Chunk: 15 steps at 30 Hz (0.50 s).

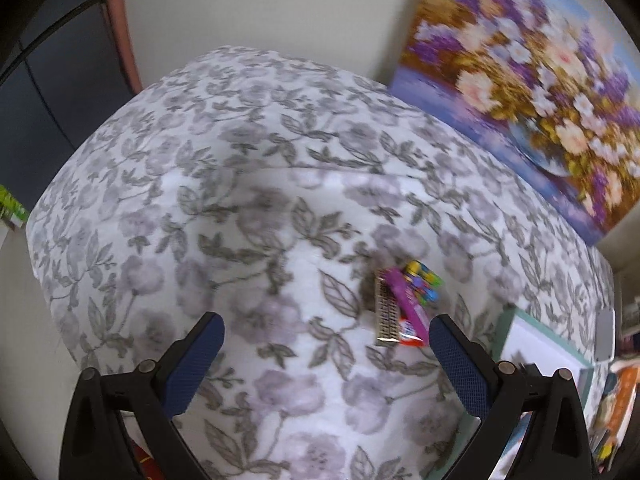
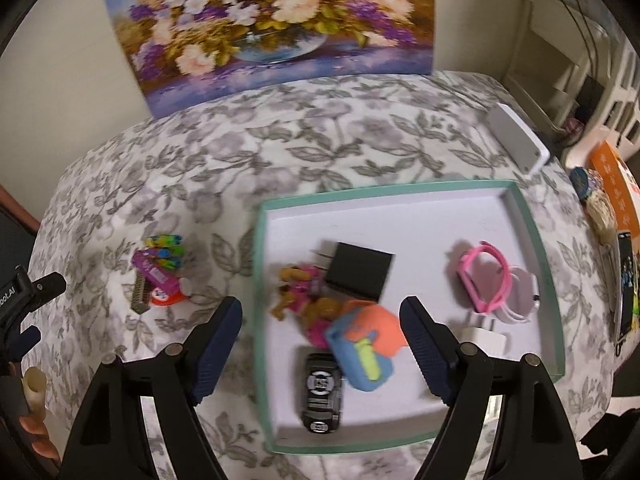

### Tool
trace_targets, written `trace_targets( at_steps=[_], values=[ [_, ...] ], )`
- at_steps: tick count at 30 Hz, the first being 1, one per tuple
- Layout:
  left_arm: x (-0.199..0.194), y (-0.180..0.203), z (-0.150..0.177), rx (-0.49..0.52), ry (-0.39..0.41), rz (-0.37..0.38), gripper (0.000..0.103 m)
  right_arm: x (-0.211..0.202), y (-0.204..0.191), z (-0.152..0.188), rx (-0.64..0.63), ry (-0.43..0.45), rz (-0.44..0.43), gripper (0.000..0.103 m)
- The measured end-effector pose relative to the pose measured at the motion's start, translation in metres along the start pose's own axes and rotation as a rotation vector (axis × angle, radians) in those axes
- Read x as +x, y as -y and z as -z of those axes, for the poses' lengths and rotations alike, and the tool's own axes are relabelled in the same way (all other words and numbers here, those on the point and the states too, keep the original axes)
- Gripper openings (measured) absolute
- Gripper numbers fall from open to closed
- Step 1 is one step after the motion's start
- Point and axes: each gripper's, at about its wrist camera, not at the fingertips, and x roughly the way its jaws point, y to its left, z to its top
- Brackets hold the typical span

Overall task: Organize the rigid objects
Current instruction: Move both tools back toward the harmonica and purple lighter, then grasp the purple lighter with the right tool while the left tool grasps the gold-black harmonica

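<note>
1. Left wrist view — the left tool (image 1: 326,334) hangs over the flowered desk (image 1: 224,184) with its jaws wide apart and nothing between them. Just ahead, near its right finger, lies a small pile of items (image 1: 404,304): a purple packet, a bundle of coloured pieces and a dark ribbed strip, touching one another. Judging by the pose, the tool is lined up to pick from this pile, which still sits outside the tray.

2. Right wrist view — the right tool (image 2: 320,320) is also spread apart and empty, hovering above the green-rimmed tray (image 2: 532,240). Inside lie a toy car (image 2: 322,392), a blue-and-orange case (image 2: 362,350), a black box (image 2: 358,276), a toy figure (image 2: 304,292) and a pink watch (image 2: 484,280) — gathered there, it seems, as the sorting place.
</note>
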Motion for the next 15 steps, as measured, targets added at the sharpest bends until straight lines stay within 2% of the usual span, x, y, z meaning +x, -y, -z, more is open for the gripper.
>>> trace_targets(
  at_steps=[6, 11, 15],
  values=[
    [0.012, -0.017, -0.004, -0.023, -0.025, 0.002, 0.103, 0.008, -0.033, 0.000, -0.056, -0.002, -0.046, 0.082],
    [0.032, -0.018, -0.004, -0.021, -0.079, 0.021, 0.103, 0.018, -0.059, -0.001, -0.107, -0.006, -0.082, 0.082],
    [0.046, -0.019, -0.007, -0.036, -0.107, 0.029, 0.103, 0.031, -0.072, -0.003, -0.096, -0.033, -0.134, 0.082]
  ],
)
